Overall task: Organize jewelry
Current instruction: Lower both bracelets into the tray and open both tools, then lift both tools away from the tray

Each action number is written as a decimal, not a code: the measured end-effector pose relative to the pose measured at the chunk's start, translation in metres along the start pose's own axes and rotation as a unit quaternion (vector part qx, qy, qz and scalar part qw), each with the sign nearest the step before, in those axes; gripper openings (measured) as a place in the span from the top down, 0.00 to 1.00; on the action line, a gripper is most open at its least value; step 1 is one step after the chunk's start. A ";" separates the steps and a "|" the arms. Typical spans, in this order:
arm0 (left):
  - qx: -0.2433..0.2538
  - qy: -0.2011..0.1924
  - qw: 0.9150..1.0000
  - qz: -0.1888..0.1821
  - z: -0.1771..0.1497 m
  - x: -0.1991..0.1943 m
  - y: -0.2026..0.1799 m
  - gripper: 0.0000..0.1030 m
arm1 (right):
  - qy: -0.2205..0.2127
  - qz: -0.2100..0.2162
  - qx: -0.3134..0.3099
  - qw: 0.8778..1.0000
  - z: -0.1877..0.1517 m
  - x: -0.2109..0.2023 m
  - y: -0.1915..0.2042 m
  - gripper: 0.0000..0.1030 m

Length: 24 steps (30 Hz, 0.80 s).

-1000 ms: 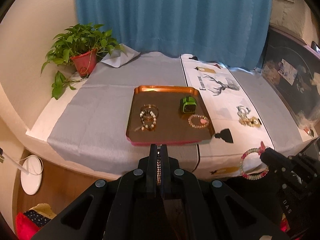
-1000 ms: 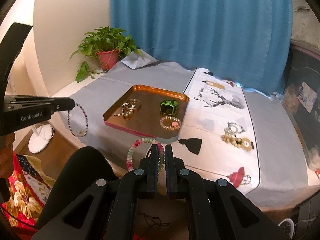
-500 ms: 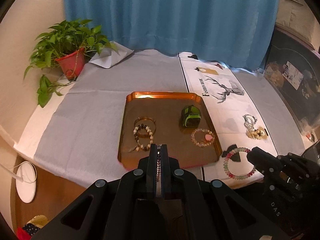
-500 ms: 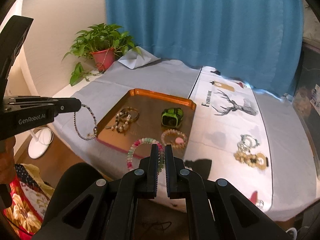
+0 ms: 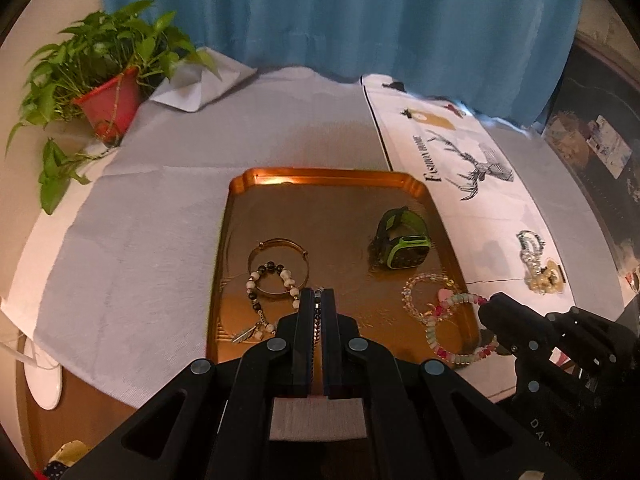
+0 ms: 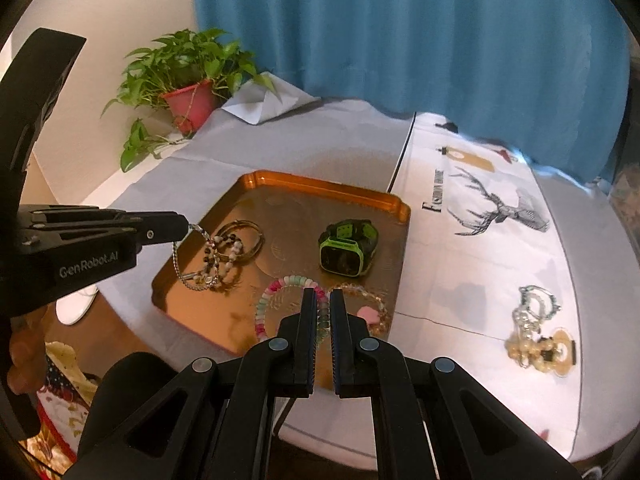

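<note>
Bracelets carried in over the copper tray, one in each pair of tongs.

Both tongs have moved from short of the table edge to above the tray [image 6: 280,184]: the left tongs [image 5: 319,294] pinch a silver chain bracelet [image 6: 188,264] near its left rim, the right tongs [image 6: 324,296] clamp a pastel bead bracelet [image 6: 276,292] over its near right corner. On the tray lie three bracelets, possibly, and one green watch [image 6: 346,252]; bare tray shows in the middle. Two more pieces [image 6: 536,328] lie on the white cloth.
</note>
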<state>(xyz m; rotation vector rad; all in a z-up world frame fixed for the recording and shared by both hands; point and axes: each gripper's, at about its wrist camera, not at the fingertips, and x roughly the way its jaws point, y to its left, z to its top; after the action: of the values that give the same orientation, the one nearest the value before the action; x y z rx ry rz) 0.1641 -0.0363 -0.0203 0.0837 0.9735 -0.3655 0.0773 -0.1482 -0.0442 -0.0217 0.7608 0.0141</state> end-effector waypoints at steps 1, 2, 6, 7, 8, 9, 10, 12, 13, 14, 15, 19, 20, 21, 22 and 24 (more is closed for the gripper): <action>0.000 0.002 1.000 0.000 0.000 0.003 -0.001 0.99 | 0.003 0.001 0.002 1.000 0.000 0.005 -0.001 0.94; 0.001 0.005 1.000 0.001 0.002 0.008 -0.001 0.99 | 0.005 0.002 0.004 1.000 0.001 0.009 -0.003 0.94; 0.003 0.012 1.000 0.004 0.005 0.021 -0.001 0.99 | 0.014 0.005 0.011 1.000 0.001 0.025 -0.006 0.94; 0.004 0.013 1.000 0.006 0.006 0.025 -0.001 0.99 | 0.015 0.006 0.011 1.000 0.001 0.028 -0.007 0.94; 0.004 0.014 1.000 0.010 0.007 0.028 0.000 0.99 | 0.016 0.007 0.012 1.000 0.002 0.031 -0.008 0.94; 0.005 0.015 1.000 0.013 0.008 0.032 0.000 0.99 | 0.017 0.007 0.013 1.000 0.002 0.034 -0.009 0.94; 0.005 0.016 1.000 0.014 0.009 0.035 0.001 0.99 | 0.019 0.009 0.014 1.000 0.002 0.036 -0.009 0.94; 0.003 0.023 1.000 0.021 0.010 0.045 0.004 0.98 | 0.021 0.012 0.017 1.000 0.003 0.043 -0.011 0.94; 0.002 0.025 0.999 0.024 0.010 0.049 0.006 0.96 | 0.024 0.013 0.018 0.999 0.003 0.045 -0.011 0.93; 0.002 0.030 0.999 0.031 0.010 0.056 0.008 0.80 | 0.028 0.016 0.019 0.999 0.004 0.049 -0.011 0.92; 0.003 0.041 0.998 0.039 0.009 0.063 0.010 0.44 | 0.033 0.015 0.019 0.999 0.003 0.053 -0.011 0.91; -0.004 0.046 0.997 0.065 -0.002 0.061 0.018 0.01 | 0.062 -0.018 0.015 0.998 0.000 0.065 -0.014 0.42; -0.005 0.043 0.997 0.065 -0.005 0.056 0.019 0.01 | 0.056 -0.019 0.023 0.998 -0.002 0.060 -0.017 0.41; -0.006 0.041 0.997 0.066 -0.009 0.050 0.020 0.01 | 0.054 -0.019 0.027 0.998 -0.004 0.056 -0.018 0.40; -0.007 0.039 0.997 0.069 -0.013 0.045 0.020 0.01 | 0.054 -0.020 0.029 0.998 -0.007 0.049 -0.020 0.39; -0.013 0.034 0.996 0.080 -0.023 0.031 0.019 0.01 | 0.052 -0.023 0.033 0.998 -0.013 0.034 -0.022 0.38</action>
<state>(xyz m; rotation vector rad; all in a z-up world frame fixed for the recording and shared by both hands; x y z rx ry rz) 0.1679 -0.0210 -0.0605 0.1509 1.0307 -0.2042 0.0937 -0.1707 -0.0764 0.0238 0.8633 -0.0570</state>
